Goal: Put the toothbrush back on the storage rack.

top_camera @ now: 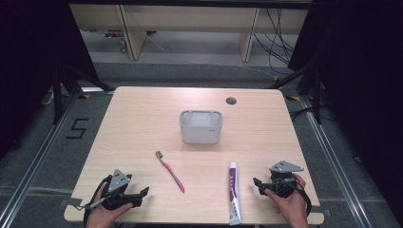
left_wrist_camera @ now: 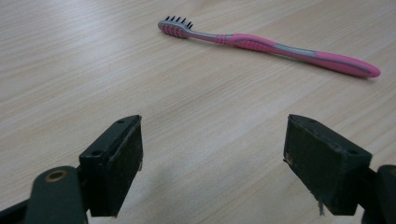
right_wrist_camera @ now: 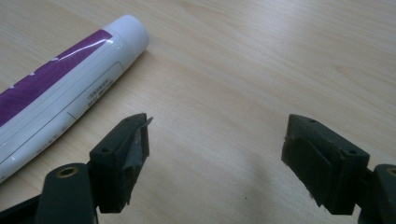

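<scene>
Resting on the table (top_camera: 142, 123), left gripper (top_camera: 142, 194) spread near toothbrush (top_camera: 169, 171), right gripper (top_camera: 257, 185) spread beside toothpaste (top_camera: 233, 192), both empty

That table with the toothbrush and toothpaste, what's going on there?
A person sits at the table with a hand-held gripper in each hand. Both are open and hold nothing. The left gripper is low near the table's near edge and faces the pink toothbrush, which lies flat. The right gripper sits just beside the purple-and-white toothpaste tube. A grey tub stands farther back in the middle. Nothing has been picked up yet.
</scene>
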